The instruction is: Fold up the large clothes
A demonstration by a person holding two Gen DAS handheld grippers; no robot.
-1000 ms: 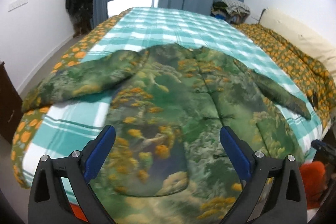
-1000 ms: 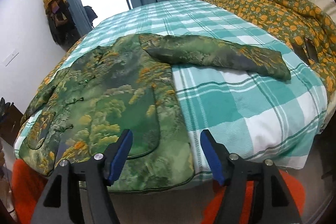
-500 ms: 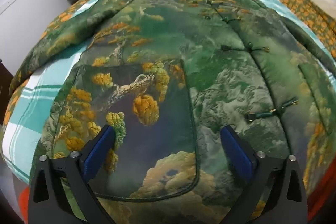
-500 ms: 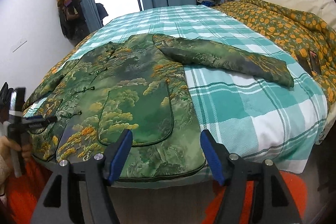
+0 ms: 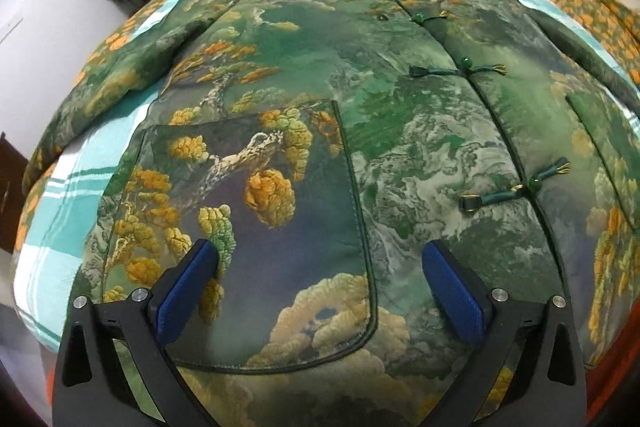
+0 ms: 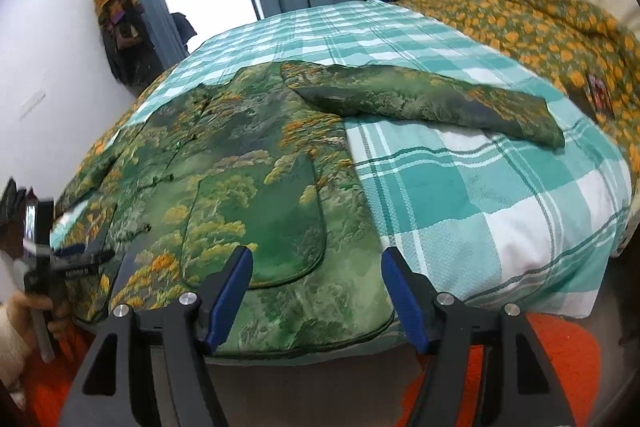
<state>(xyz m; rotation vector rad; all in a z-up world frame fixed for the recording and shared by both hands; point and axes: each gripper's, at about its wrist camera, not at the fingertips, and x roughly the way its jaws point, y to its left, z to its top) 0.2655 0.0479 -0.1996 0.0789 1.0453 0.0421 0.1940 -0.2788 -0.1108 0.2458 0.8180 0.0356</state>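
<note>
Green printed jacket (image 5: 400, 131) spread front-up on a bed with a teal checked cover (image 6: 460, 195), buttoned down the middle, both sleeves laid out to the sides. Left gripper (image 5: 320, 291) tilted steeply down over the hem end of the jacket, jaws wide apart and gripping nothing; a patch pocket (image 5: 260, 235) lies directly ahead of and between its blue pads (image 5: 186, 291) (contact with the cloth cannot be told). Right gripper (image 6: 316, 291) at the near bed edge, jaws likewise apart and empty, the jacket's lower corner just ahead between them; one sleeve (image 6: 432, 103) extends ahead to its right. An orange-flowered quilt (image 6: 540, 39) lies farther right
</note>
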